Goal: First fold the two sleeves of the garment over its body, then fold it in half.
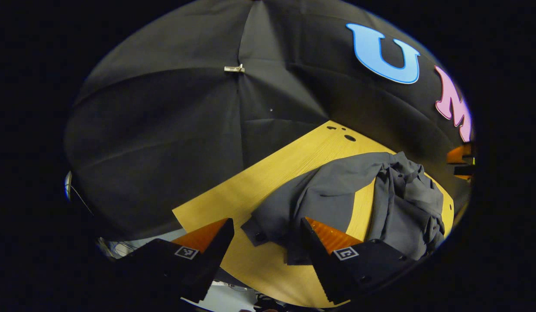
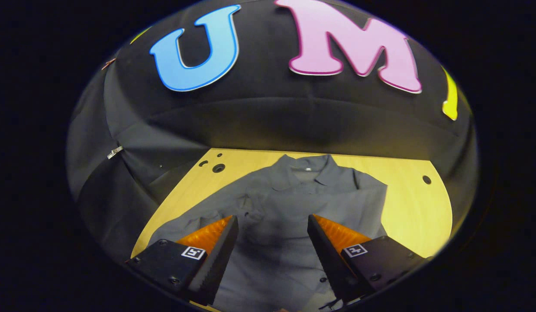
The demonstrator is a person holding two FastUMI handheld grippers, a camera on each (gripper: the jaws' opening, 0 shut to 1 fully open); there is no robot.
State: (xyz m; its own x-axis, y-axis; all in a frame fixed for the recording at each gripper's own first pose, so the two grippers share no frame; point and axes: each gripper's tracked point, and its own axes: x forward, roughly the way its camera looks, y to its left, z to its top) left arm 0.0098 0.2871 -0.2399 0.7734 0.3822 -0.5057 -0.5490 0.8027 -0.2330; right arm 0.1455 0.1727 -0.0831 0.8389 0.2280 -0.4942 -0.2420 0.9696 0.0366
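A dark grey button shirt lies on the yellow wooden table, collar toward the booth wall. In the right gripper view my right gripper hovers open above the shirt's middle, nothing between its fingers. In the left gripper view the shirt looks bunched, and one sleeve stretches toward the table's near corner, its cuff lying flat. My left gripper stands open just over that cuff, one finger on each side, not touching it.
The black cloth wall surrounds the table on the far sides. Small holes mark the table's back corners. The table edge falls off just left of the sleeve cuff. Another orange gripper part shows at the far right.
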